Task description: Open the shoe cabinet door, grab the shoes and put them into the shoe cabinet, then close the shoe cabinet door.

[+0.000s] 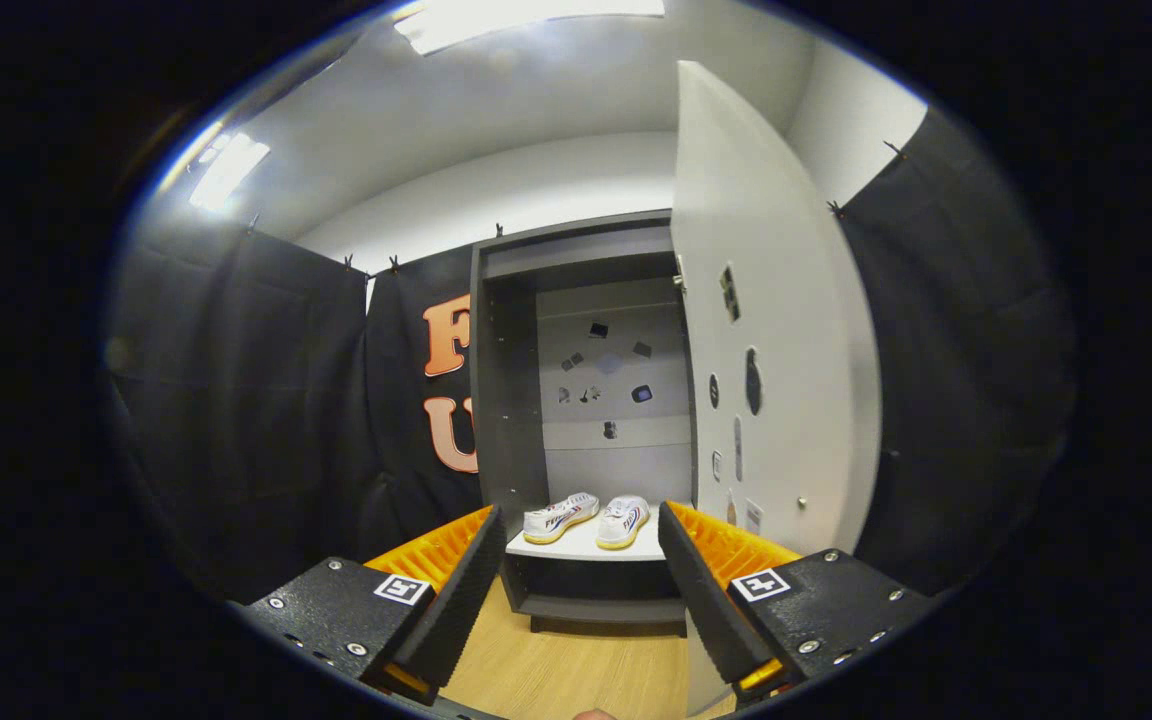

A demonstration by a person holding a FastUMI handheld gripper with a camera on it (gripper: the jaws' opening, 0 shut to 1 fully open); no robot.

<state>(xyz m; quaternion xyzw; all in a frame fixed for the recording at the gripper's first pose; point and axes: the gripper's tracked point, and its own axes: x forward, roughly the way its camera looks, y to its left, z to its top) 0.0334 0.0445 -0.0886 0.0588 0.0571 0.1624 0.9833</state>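
Observation:
A tall grey shoe cabinet [506,400] stands ahead, beyond my fingers, with its white door [786,380] swung open to the right. Two white shoes with yellow soles [588,518] sit side by side on the cabinet's white lower shelf [586,548]. My gripper [576,590] is open, well short of the cabinet, and nothing lies between its fingers. The shoes appear in the gap between the two fingertips, far beyond them.
Small stickers and dark patches dot the cabinet's back panel [616,380] and the inside of the door. A light wooden floor [576,660] runs from under my fingers to the cabinet's base. Black cloth walls close in on the left and right.

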